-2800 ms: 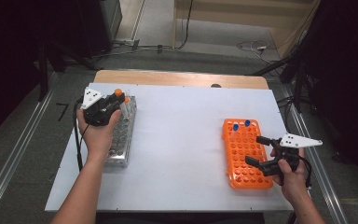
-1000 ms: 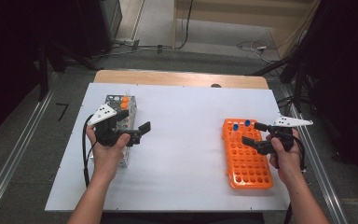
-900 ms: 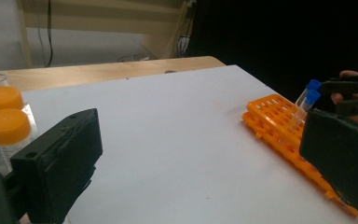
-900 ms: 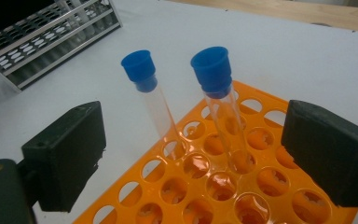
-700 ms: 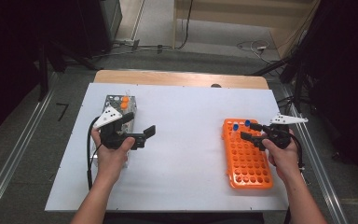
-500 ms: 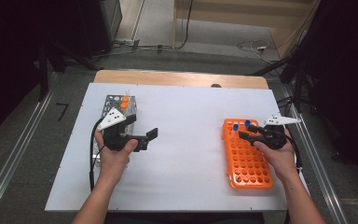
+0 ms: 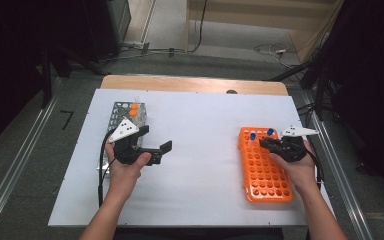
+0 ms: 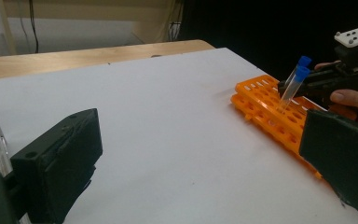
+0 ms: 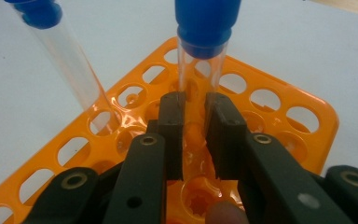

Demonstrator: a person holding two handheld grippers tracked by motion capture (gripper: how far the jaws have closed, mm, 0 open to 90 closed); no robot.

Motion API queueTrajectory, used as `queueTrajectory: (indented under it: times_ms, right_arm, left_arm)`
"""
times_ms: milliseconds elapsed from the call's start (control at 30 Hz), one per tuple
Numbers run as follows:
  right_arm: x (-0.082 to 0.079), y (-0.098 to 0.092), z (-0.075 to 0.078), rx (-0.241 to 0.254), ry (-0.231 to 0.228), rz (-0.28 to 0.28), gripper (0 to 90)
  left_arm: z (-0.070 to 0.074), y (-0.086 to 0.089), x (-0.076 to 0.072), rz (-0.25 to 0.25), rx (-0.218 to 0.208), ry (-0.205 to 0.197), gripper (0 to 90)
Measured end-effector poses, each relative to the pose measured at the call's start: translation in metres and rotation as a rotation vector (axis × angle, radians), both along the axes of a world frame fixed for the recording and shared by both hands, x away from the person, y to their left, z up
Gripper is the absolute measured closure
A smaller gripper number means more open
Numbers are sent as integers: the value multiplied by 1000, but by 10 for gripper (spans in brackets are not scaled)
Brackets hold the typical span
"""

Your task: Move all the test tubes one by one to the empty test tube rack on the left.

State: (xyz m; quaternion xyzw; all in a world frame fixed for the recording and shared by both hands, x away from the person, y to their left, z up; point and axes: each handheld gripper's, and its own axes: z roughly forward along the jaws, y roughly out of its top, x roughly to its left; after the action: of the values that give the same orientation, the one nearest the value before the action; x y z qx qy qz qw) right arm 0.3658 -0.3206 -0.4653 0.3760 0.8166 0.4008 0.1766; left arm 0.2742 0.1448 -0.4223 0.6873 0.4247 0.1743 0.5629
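Change: right gripper jaws just closed, now pinching blue-cap tube, centre frame, in orange rack.
Left gripper: jaws spread, empty.
Means: tube ready to lift.

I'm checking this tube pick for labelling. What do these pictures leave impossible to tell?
- Gripped blue-capped tube: its bottom is hidden behind the right tongs in the right gripper view.
- Orange-capped tubes in the clear rack: too small to count in the high view.
- Left tongs: cut off by the left gripper view's lower edge.
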Motion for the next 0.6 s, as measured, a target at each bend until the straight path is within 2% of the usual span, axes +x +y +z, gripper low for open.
queueTrajectory:
  times_ms: [200, 400, 500, 600]
  right_arm:
    - [-3, -3, 4, 38, -6, -8, 746]
    - [-12, -10, 17, 86, -31, -23, 745]
    - [-18, -15, 24, 118, -25, -2, 746]
    - [-24, -16, 30, 128, -26, 30, 746]
  left_arm:
    - [1, -4, -3, -2, 7, -16, 0]
    - [2, -7, -6, -20, 8, -23, 0]
    - [3, -8, -7, -27, 8, -23, 0]
    - [4, -9, -8, -30, 3, -25, 0]
